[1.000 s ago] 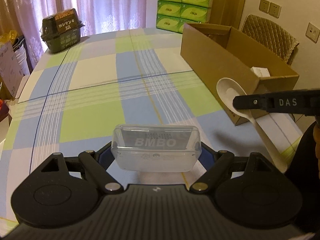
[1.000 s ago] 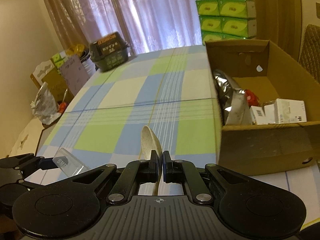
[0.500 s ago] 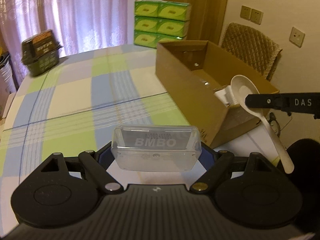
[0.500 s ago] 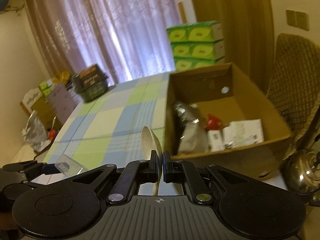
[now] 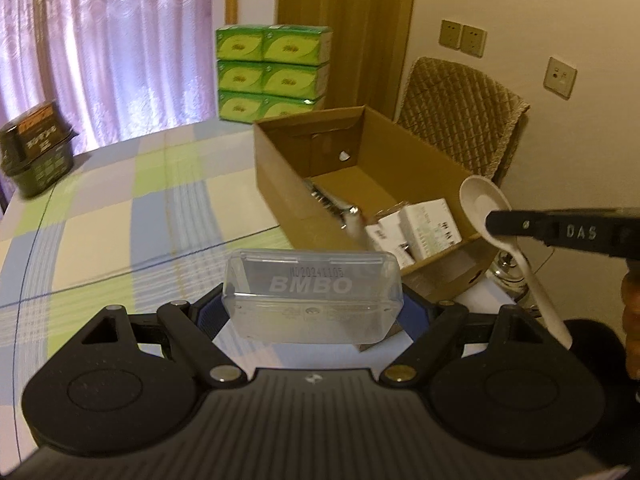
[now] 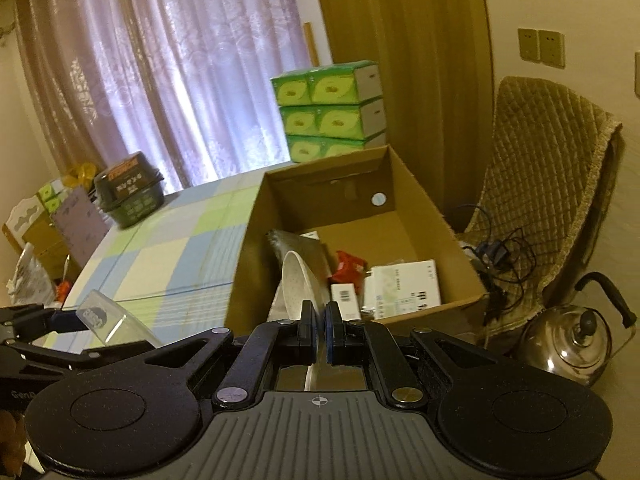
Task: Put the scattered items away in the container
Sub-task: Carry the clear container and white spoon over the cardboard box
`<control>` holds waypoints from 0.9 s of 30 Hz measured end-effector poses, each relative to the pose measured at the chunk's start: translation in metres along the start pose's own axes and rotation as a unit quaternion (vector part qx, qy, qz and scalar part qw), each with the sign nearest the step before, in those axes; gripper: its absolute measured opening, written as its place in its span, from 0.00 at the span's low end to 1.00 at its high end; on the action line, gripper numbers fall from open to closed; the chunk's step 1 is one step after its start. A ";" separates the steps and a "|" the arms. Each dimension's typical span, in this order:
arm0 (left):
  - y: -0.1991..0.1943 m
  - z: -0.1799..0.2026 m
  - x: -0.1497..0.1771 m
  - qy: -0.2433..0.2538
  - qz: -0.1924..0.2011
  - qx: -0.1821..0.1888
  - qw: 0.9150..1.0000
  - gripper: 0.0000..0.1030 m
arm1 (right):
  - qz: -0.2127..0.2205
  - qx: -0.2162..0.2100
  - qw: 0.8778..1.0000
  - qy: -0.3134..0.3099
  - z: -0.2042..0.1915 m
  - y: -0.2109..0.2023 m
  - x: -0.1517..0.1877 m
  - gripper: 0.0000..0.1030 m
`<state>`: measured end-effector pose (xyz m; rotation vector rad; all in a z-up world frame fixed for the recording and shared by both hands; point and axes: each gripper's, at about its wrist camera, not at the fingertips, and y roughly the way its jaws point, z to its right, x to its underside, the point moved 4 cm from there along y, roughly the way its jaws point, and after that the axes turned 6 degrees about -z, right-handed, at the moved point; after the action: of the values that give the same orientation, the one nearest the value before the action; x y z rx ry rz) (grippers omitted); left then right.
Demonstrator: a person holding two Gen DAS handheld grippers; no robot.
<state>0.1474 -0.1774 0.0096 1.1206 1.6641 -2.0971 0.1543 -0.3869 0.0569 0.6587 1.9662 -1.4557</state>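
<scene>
Your left gripper (image 5: 314, 312) was clamped on a clear plastic case (image 5: 313, 294) marked BMBO, held above the checked tablecloth (image 5: 120, 216) just short of the cardboard box (image 5: 280, 184). Your right gripper (image 6: 319, 334) had its jaws pinched on the handle of a white spoon (image 6: 298, 284), bowl forward over the box's near corner. The box already held white cartons (image 6: 404, 284), a red packet (image 6: 348, 272) and a foil pouch (image 6: 304, 246).

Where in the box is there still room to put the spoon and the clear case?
The cardboard box has bare floor at its far end, below the wall with the round hole. The near end is crowded: silver foil bag, red packet, white cartons. The checked tablecloth left of it is bare too.
</scene>
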 end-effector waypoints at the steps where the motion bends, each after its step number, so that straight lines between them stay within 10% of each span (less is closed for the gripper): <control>1: 0.000 0.003 -0.003 0.002 0.002 0.002 1.000 0.80 | 0.001 0.002 1.000 0.001 0.003 0.000 -0.001 0.06; 27: 0.039 0.050 -0.065 0.056 0.021 0.040 0.997 0.80 | 0.022 0.012 1.000 0.001 0.039 0.017 -0.044 0.06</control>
<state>0.1948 -0.2528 0.0290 1.3076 1.6023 -2.1275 0.2031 -0.4216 0.0685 0.7104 1.9273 -1.4548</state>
